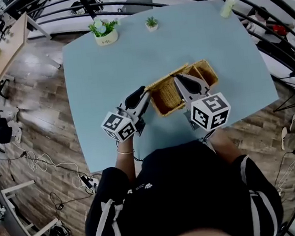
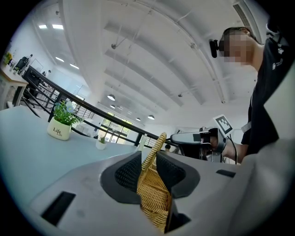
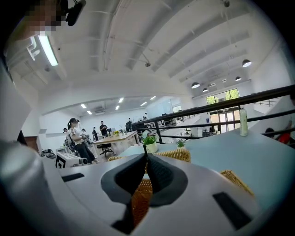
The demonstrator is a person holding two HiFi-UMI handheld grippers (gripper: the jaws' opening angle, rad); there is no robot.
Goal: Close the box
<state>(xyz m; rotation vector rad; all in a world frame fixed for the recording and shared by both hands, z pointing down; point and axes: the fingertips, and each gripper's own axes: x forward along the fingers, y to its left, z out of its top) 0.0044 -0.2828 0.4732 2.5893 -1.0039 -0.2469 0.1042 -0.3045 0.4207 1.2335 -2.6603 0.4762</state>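
Torso (image 1: 183, 200) nearest; left tool (image 2: 148, 156) jaws slightly apart around lid (image 2: 160, 138) of wicker box (image 1: 183, 87) on desk (image 1: 107, 93); right tool (image 3: 145, 157) jaws together over box. Likely risk: loosely held lid slips, flops open.

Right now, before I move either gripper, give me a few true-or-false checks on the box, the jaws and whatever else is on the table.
1. The wicker box sits on the blue table with its inside showing. True.
2. A wicker panel of the box stands between the left gripper's jaws. True.
3. The right gripper's jaws gape wide. False: their tips are together, above the box.
4. Three potted plants stand at the table's far edge. False: there are two potted plants.
5. A bottle lies inside the box. False: the bottle stands upright at the table's far right corner.
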